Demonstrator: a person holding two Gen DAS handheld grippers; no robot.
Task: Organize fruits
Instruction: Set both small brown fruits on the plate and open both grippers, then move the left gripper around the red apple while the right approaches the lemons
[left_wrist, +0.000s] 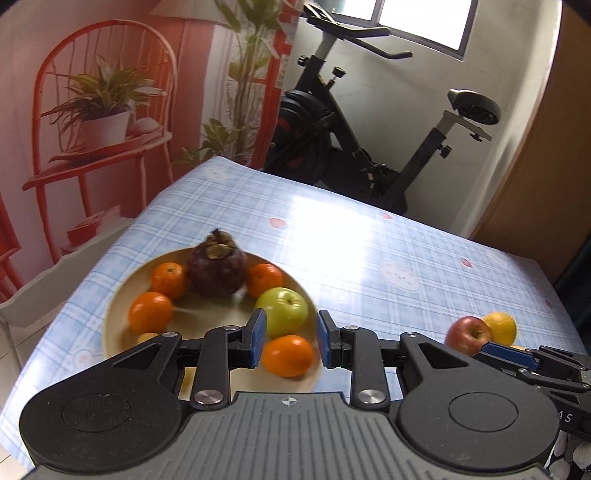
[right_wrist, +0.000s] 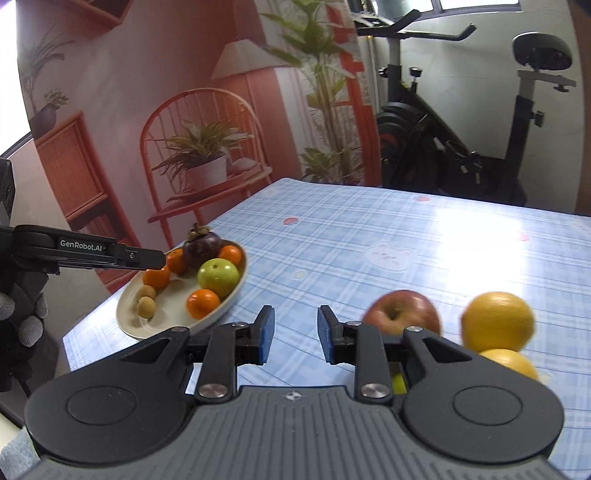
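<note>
A cream oval plate (left_wrist: 110, 325) (right_wrist: 173, 314) on the checked tablecloth holds a dark mangosteen (left_wrist: 218, 269) (right_wrist: 202, 247), a green apple (left_wrist: 284, 310) (right_wrist: 218, 277), several oranges and two small brown longans (right_wrist: 146, 306). My left gripper (left_wrist: 291, 321) hovers over the plate's near edge, jaws drawn in, nothing between them. To the right lie a red apple (left_wrist: 467, 332) (right_wrist: 402, 314) and two yellow citrus fruits (right_wrist: 496, 321), one partly hidden. My right gripper (right_wrist: 293, 317) is above bare cloth between plate and red apple, also drawn in and empty.
An exercise bike (left_wrist: 351, 147) stands behind the table's far edge (left_wrist: 295, 181). A printed backdrop with a red chair (left_wrist: 103, 110) hangs at the left. A gloved hand (right_wrist: 26, 325) holds the left gripper. The cloth's far half (right_wrist: 406, 236) is bare.
</note>
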